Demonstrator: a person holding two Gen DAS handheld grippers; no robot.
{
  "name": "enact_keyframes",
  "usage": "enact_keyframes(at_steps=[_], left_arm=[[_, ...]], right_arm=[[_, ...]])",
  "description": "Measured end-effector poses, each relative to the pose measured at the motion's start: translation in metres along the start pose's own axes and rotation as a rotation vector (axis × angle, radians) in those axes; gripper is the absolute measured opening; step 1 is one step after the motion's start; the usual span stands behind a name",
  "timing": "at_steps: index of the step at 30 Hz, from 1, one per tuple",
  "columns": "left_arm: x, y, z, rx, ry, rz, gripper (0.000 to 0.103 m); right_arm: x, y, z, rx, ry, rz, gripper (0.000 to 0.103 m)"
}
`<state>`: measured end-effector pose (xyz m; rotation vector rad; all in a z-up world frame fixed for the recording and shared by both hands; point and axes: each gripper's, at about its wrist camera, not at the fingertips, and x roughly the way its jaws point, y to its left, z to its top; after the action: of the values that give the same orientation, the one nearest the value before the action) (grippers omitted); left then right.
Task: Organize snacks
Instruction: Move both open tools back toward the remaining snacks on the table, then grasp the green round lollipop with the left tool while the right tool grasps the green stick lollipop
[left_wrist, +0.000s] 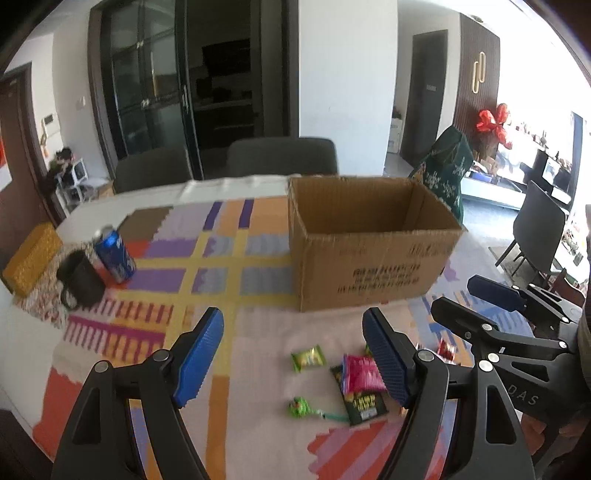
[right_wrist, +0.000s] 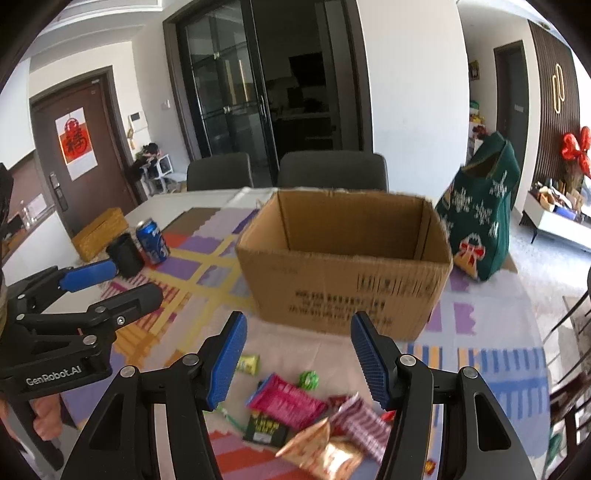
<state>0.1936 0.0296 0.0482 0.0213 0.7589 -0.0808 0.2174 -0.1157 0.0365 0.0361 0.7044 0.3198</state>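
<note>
Crinkly foil snack packets (right_wrist: 291, 402) lie loose on the patterned cloth (left_wrist: 236, 258), just in front of the empty cardboard box (right_wrist: 343, 258). Both grippers (left (left_wrist: 293, 354), right (right_wrist: 299, 356)) stand open, holding nothing. Packets look light, soft, slippery; pinch a flat edge.

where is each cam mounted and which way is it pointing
Left wrist: on the left gripper, aimed forward and down at snacks and cardboard box; the right gripper shows at its right edge.
Right wrist: on the right gripper, same aim; the left gripper and a hand show at left.
Shared: box, pink packet, blue can, black mug.
</note>
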Motion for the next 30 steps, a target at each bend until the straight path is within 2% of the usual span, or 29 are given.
enact_keyframes(at_steps=[13,19,24,28,30], left_arm=[[0.028,0.006,-0.059,-0.062,0.157,-0.015,0.077],[0.044,0.007,-0.076,-0.082,0.222,-0.019,0.077],[0.06,0.009,-0.084,-0.096,0.259,-0.025,0.069],[0.072,0.009,-0.088,-0.105,0.287,-0.034,0.067],[0.08,0.009,-0.09,-0.112,0.305,-0.036,0.063]], right_arm=[[0.025,0.003,-0.048,0.021,0.136,0.03,0.059],[0.04,0.001,-0.061,0.034,0.197,0.036,0.059],[0.05,0.0,-0.066,0.028,0.217,0.016,0.059],[0.059,-0.003,-0.067,0.032,0.231,0.007,0.059],[0.064,-0.005,-0.067,0.034,0.239,0.007,0.055]])
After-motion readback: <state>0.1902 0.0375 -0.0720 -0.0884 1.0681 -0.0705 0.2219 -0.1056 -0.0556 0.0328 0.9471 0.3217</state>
